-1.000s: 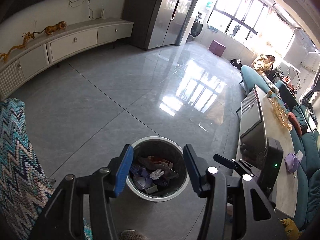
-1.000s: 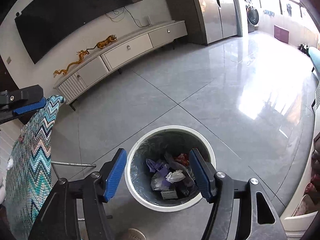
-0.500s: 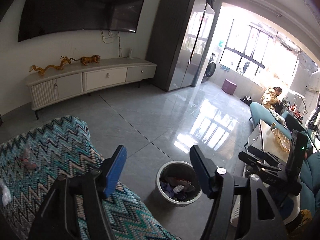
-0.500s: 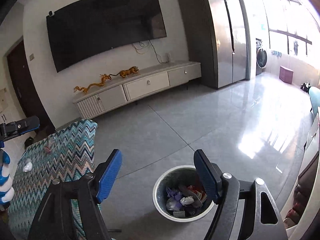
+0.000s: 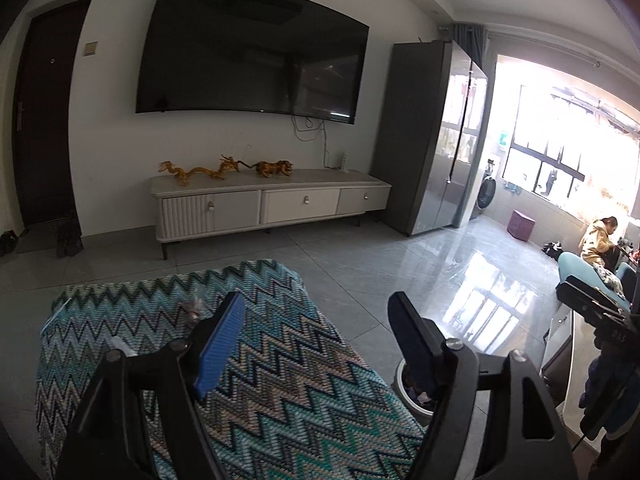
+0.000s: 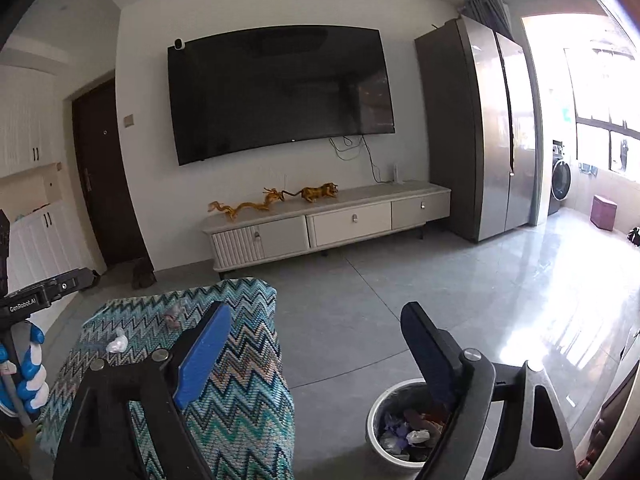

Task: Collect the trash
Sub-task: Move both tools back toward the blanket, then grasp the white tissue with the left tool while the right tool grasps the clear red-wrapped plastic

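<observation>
A round white trash bin (image 6: 390, 432) with crumpled wrappers stands on the floor; it shows partly behind my left gripper's finger in the left wrist view (image 5: 404, 384). Beside it is a table under a blue zigzag cloth (image 6: 224, 384), also in the left wrist view (image 5: 280, 380). On the cloth lie a crumpled white scrap (image 6: 117, 344) and a small pinkish wrapper (image 6: 174, 314), which also shows in the left wrist view (image 5: 194, 307). My left gripper (image 5: 316, 344) is open and empty above the cloth. My right gripper (image 6: 320, 352) is open and empty, above the gap between cloth and bin.
A white TV cabinet (image 5: 264, 204) with golden figurines stands under a wall TV (image 5: 252, 68). A tall grey fridge (image 6: 484, 132) is at the right. A person (image 5: 598, 236) sits by a teal sofa far right. A dark door (image 5: 44, 120) is at the left.
Both grippers rose and tilted up from over the bin. The bin dropped to the lower right of both views and the cloth-covered table came under the grippers.
</observation>
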Motion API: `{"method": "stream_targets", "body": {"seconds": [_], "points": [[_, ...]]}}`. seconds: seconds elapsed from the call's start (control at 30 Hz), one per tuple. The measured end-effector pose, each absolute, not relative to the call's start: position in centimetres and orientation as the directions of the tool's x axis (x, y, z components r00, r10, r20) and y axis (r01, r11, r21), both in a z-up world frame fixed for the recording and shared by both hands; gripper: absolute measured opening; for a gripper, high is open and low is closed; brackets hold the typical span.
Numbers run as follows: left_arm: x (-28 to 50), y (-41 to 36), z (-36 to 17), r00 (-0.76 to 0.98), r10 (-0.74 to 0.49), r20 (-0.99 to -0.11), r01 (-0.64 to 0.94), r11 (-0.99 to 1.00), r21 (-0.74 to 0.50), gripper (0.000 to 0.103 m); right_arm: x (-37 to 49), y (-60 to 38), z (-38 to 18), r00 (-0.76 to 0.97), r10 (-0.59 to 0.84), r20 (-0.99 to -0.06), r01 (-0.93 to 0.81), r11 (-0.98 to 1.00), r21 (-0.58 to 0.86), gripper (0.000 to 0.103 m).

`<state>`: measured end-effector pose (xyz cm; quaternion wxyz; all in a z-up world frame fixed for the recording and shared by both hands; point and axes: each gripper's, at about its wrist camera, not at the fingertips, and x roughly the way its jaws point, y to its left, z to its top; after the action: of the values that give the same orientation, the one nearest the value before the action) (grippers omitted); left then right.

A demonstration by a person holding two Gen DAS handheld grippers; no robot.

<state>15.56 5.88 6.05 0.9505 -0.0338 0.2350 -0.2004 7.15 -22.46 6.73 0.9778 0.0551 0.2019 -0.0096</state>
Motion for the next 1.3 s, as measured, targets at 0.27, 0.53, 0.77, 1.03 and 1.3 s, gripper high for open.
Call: {"method": "stream_targets", "body": {"seconds": [0.27,0.53,0.77,1.03,1.3], "points": [[14.5,16.1,5.2,0.863,-0.230,-0.449,0.177,0.972,-0.157,0.076,7.9,-17.7,8.1,0.930,0.081,-0.360,-0.056,0.995,0.080,0.103],[15.0,25.6,2.2,0.868,-0.109,-0.485,0.020,0.982,-0.185,0.076,10.7,-14.2,8.0,0.923,0.165,-0.347,-0.147,0.986,0.077,0.103],[19.0,27.9,-3.1,0.815,-0.119,-0.567,-0.018,0.973,-0.229,0.076,15.2,-11.0,5.7,0.892,0.242,-0.382,-0.217,0.970,0.108,0.103],[25.4,25.6,-9.1,0.725,-0.154,-0.671,0.031,0.981,-0.192,0.076,23.1,-6.3,0.7,0.795,0.268,-0.545,-0.258,0.961,0.097,0.103],[31.8,23.5,-14.2,0.664,-0.143,-0.734,0.044,0.987,-0.153,0.076,32.8,0.4,-6.1,0.666,0.315,-0.676,-0.354,0.931,0.085,0.102]]}}
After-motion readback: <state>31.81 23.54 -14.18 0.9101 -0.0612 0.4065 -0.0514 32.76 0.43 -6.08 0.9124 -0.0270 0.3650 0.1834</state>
